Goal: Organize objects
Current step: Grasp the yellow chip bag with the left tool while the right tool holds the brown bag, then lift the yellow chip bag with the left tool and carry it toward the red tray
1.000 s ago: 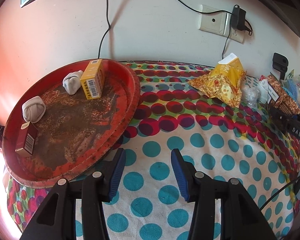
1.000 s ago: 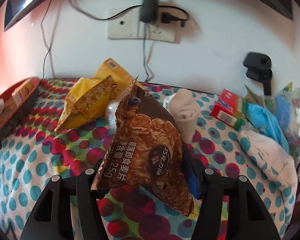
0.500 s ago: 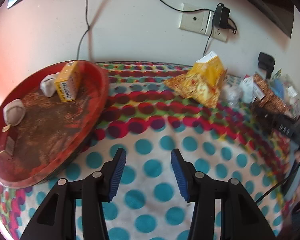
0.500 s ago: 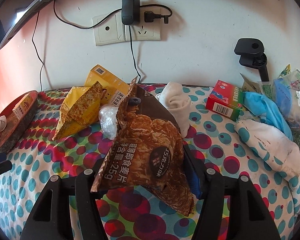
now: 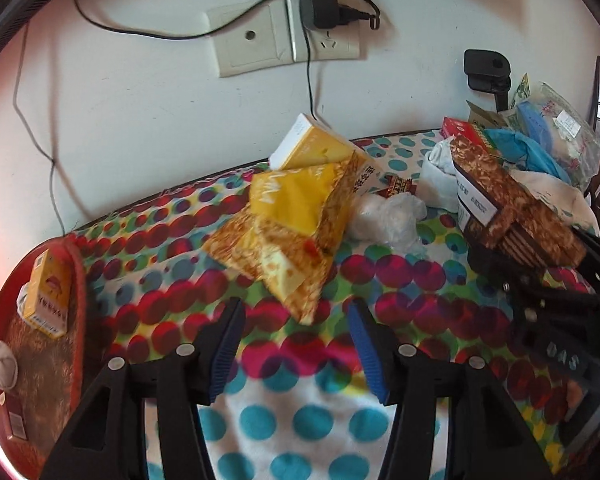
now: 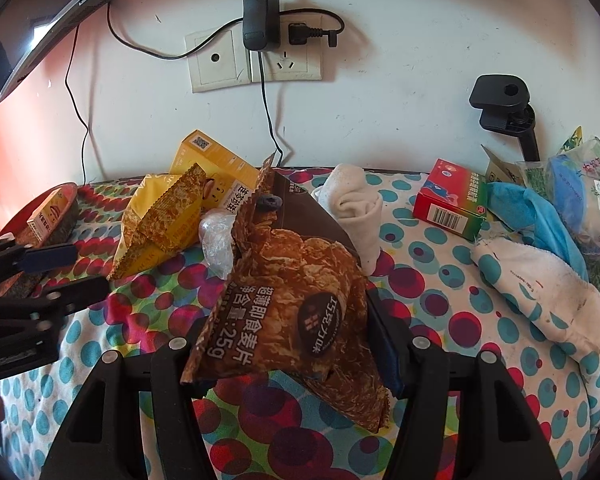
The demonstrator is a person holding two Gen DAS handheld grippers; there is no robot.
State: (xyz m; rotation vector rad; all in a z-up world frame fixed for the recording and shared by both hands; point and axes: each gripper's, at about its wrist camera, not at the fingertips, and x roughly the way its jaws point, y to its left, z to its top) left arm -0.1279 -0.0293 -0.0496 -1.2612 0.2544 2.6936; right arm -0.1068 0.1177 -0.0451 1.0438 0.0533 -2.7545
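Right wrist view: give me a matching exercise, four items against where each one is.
Items:
1. brown cereal bag
2. red and green box
3. rolled white sock
4. small yellow box

Places:
A. on the red tray
B. between the right gripper fingers
C. just behind the held bag
D. far right, beside blue cloth

Pairs: 1-B, 2-D, 3-C, 4-A

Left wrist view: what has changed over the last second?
The left tool swung away from the red tray toward the yellow bag; its jaws are opening, nothing between them. The right tool stayed put, still clamped on the brown bag.
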